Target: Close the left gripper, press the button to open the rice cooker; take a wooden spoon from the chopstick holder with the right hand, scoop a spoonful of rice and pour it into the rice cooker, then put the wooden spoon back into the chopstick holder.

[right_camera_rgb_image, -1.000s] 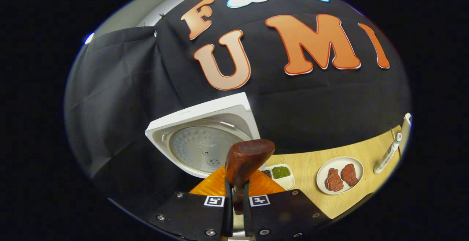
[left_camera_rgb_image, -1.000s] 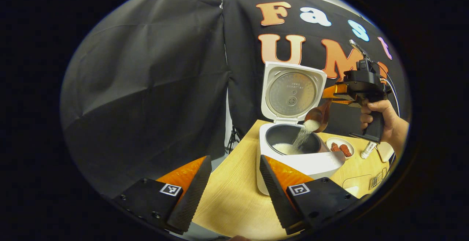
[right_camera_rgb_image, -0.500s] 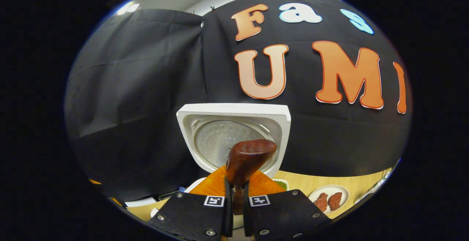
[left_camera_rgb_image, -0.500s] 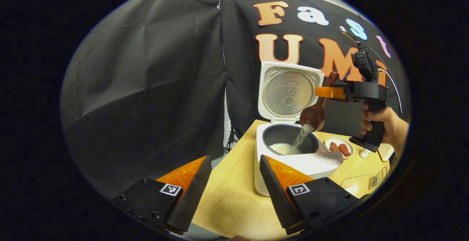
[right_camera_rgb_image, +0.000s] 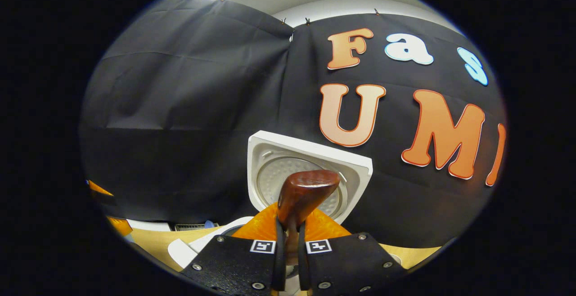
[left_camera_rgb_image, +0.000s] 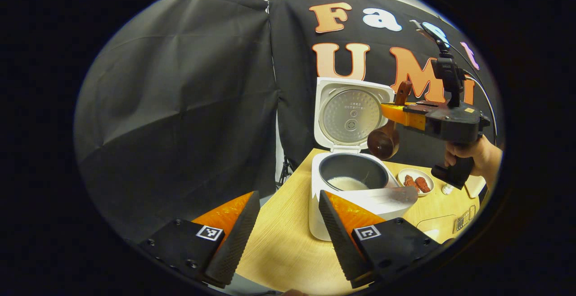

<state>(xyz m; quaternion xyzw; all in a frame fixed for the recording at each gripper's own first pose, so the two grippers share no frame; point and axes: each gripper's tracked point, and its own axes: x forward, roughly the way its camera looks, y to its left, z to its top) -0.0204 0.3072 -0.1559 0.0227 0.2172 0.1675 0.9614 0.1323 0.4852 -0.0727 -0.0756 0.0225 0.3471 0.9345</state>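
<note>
Both tongs pinch smooth wooden spoon.

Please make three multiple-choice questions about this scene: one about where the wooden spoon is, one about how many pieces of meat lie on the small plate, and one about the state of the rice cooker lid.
1. Where is the bowl of the wooden spoon?
A. Lying flat on the table
B. In the air above the open rice cooker
C. Resting on the small plate

2. How many reddish pieces of meat lie on the small plate?
A. Two
B. Four
C. None

3. How is the rice cooker lid?
A. Shut
B. Taken off and laid on the table
C. Raised upright, hinged at the back

Answers:
1 B: the right gripper holds the spoon by its handle, bowl hanging over the pot.
2 A: two pieces lie side by side.
3 C: the lid's metal inner face looks toward the left gripper, and rice shows in the pot.
</note>
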